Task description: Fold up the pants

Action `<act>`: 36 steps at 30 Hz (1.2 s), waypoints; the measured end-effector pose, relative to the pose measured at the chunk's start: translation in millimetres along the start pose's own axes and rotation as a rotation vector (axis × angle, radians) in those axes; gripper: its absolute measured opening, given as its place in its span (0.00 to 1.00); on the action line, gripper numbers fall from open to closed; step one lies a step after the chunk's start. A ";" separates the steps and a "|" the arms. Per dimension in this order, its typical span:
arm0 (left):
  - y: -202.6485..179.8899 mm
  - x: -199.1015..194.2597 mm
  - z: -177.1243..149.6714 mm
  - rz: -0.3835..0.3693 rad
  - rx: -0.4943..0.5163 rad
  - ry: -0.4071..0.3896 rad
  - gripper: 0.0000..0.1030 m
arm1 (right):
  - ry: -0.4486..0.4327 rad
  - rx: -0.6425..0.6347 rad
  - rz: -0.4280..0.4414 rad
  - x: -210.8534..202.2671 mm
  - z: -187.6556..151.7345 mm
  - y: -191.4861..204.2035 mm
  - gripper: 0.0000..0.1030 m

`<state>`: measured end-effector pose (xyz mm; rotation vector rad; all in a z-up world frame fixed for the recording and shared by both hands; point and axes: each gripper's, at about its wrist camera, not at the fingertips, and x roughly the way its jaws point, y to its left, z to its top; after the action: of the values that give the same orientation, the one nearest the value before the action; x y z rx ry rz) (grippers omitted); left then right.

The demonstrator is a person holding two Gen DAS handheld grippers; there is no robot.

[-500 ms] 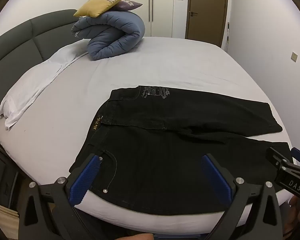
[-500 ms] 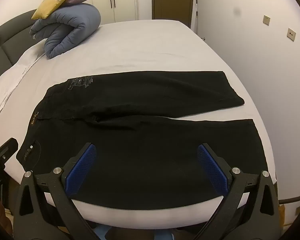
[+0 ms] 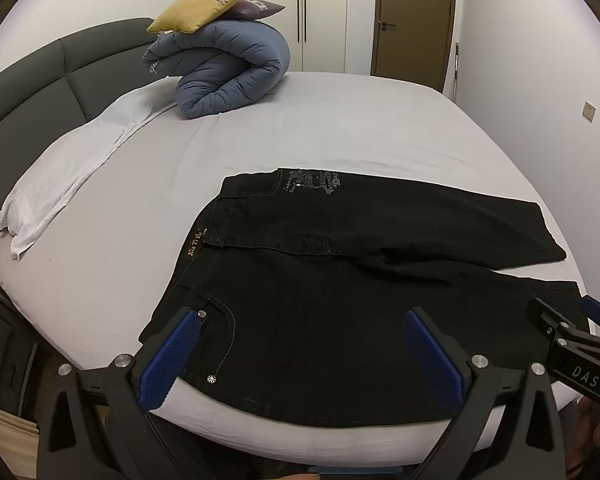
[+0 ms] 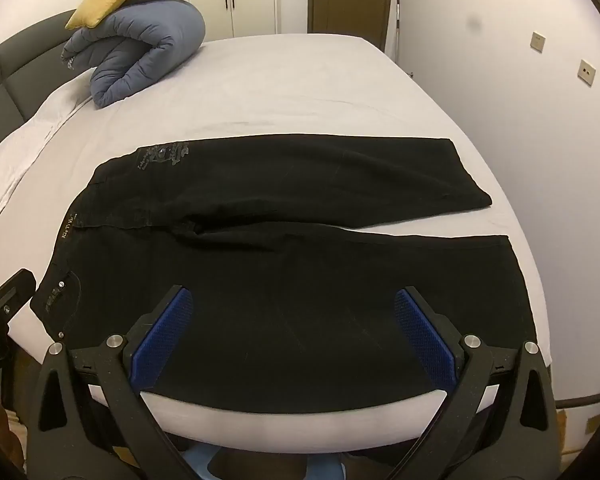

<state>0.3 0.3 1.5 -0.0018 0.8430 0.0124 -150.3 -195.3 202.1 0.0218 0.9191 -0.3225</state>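
Note:
Black pants [image 3: 340, 264] lie flat on the white bed, waistband to the left, both legs stretched to the right; they also show in the right wrist view [image 4: 284, 248]. My left gripper [image 3: 300, 316] is open and empty, hovering over the near waist pocket area at the bed's front edge. My right gripper [image 4: 294, 296] is open and empty, hovering over the near leg. The right gripper's body shows at the right edge of the left wrist view [image 3: 572, 344].
A rolled blue duvet [image 3: 228, 76] with a yellow cushion [image 3: 204, 4] and a purple cushion sits at the back left by the dark headboard [image 3: 32, 84]. A white folded sheet [image 3: 72, 168] lies along the left. A wall [image 4: 540, 120] stands close on the right.
Both grippers have barely moved; the left wrist view has shifted slightly closer to the pants. Nothing was grasped.

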 end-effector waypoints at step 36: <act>0.0 2.4 -1.8 0.000 0.005 -0.001 1.00 | -0.004 -0.001 0.008 -0.9 -9.3 5.2 1.00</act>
<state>0.6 0.4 -1.4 0.0030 0.8418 0.0100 -156.7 -188.7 196.5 0.0238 0.9148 -0.3140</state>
